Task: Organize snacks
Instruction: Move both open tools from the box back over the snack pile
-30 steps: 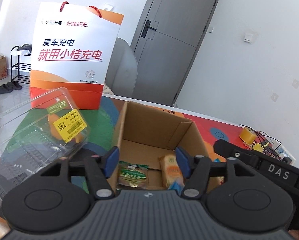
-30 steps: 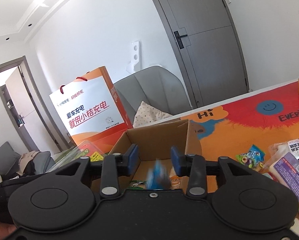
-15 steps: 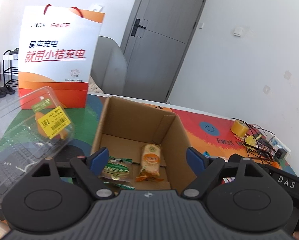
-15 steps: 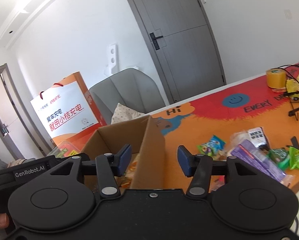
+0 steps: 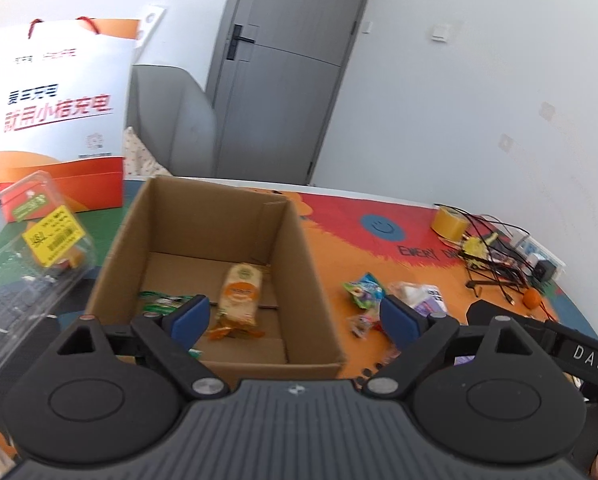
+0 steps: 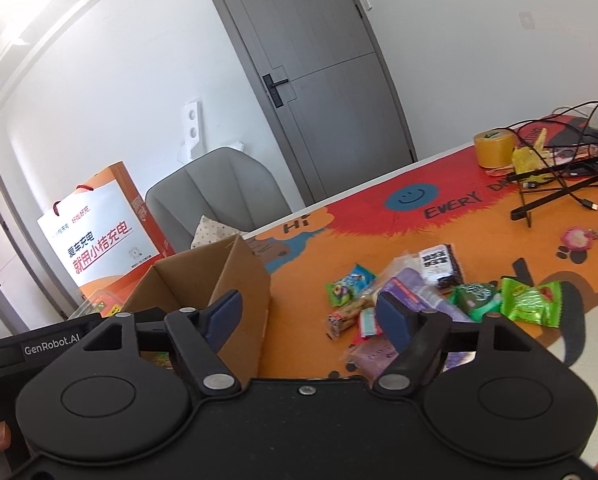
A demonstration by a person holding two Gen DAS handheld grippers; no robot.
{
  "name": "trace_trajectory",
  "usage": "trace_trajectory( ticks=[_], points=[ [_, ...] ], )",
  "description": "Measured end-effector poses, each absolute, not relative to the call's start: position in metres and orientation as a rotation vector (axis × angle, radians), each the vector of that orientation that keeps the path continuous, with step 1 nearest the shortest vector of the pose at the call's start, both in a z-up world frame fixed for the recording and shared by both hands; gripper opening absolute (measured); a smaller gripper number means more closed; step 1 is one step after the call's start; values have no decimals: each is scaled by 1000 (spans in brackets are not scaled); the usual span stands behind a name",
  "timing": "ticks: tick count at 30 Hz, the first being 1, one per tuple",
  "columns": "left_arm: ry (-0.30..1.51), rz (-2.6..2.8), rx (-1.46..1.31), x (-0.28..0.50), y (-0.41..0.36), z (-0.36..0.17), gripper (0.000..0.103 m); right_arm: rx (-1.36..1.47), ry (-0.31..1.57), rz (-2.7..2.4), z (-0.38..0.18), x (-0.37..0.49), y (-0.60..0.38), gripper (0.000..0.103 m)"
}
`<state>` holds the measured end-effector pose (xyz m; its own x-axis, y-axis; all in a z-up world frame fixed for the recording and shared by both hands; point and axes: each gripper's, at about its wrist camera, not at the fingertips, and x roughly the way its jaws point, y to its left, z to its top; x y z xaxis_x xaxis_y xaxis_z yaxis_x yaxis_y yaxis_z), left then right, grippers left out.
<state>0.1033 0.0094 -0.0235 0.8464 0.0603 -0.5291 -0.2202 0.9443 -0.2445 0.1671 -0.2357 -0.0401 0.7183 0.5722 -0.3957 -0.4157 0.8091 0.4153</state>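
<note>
Both views have swung away from the open brown cardboard box (image 5: pixel 219 264) toward the loose snacks beside it, and both pairs of tongs have just been opening, with nothing between either pair. One second ago a small blue packet hung between the right tongs (image 6: pixel 305 316) over the box; now they stand apart and empty, pointing at the scattered heap of snack packets (image 6: pixel 427 292) on the orange patterned table (image 6: pixel 499 240). The left tongs (image 5: pixel 295 316) are spread wide and empty too, straddling the box's right wall.

Inside the box lie an orange-and-cream flat wrapped snack (image 5: pixel 241 292) near the middle of the floor and a green-and-white packet (image 5: pixel 161 302) toward the left wall. Just right of the box, on the table, wait a green-and-blue candy bag (image 6: pixel 349 284), a purple pouch (image 6: pixel 413 288), a black-and-white labelled pack (image 6: pixel 439 262) and two bright green bags (image 6: pixel 531 302) farther right.

By my reading a drop into the box is done and the reach for the next snack is under way. The next move calls for lowering one pair of tongs over a single packet at the heap's near edge, closing on its crimped end so its neighbours stay put, then carrying it back over the box's right wall.
</note>
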Motion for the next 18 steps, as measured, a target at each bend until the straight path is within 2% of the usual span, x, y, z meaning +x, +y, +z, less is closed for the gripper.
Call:
trace_trajectory(
  ticks=[6,8,18],
  points=[
    [558,101,-286,110,-14,-24,92,317,530,513,-42,167,-262,86],
    [565,84,-280,112,-21,-24,92,314,529,493,-43,166,-271,93],
    [591,19,-254,125,-57,-27,92,356,523,420,-50,169,-318,97]
  ],
)
